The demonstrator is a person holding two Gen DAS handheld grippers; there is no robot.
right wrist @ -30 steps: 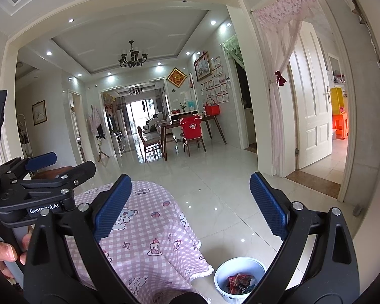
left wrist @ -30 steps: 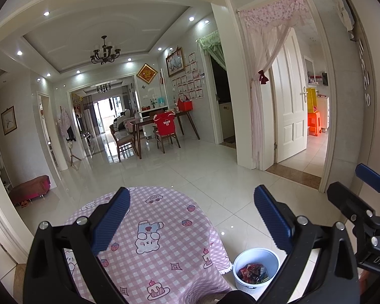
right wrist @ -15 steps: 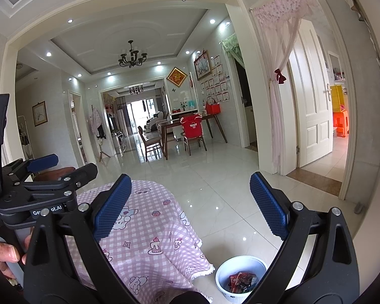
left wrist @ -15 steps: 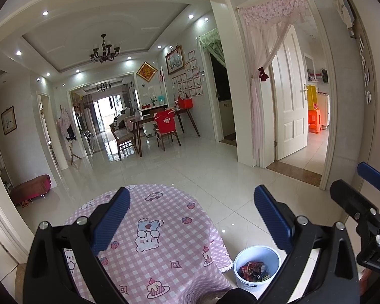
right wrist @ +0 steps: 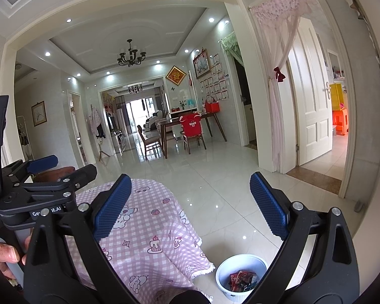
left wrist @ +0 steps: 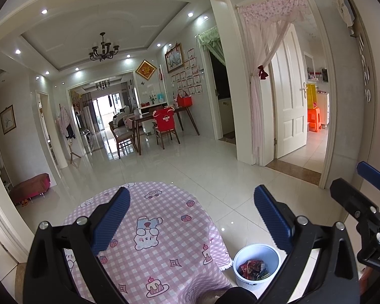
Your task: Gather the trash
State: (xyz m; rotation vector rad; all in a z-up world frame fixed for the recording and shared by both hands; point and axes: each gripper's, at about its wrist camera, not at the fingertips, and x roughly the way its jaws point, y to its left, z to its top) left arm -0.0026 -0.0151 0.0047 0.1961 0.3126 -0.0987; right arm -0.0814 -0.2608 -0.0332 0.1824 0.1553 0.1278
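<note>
While both grippers hover over the table [left wrist: 164, 240], the left gripper [left wrist: 191, 217] and right gripper [right wrist: 190, 202] gape wide, holding nothing. The bin [left wrist: 257, 250] stands on the floor [left wrist: 215, 172] just beside the table, wrappers [left wrist: 253, 269] inside.
</note>
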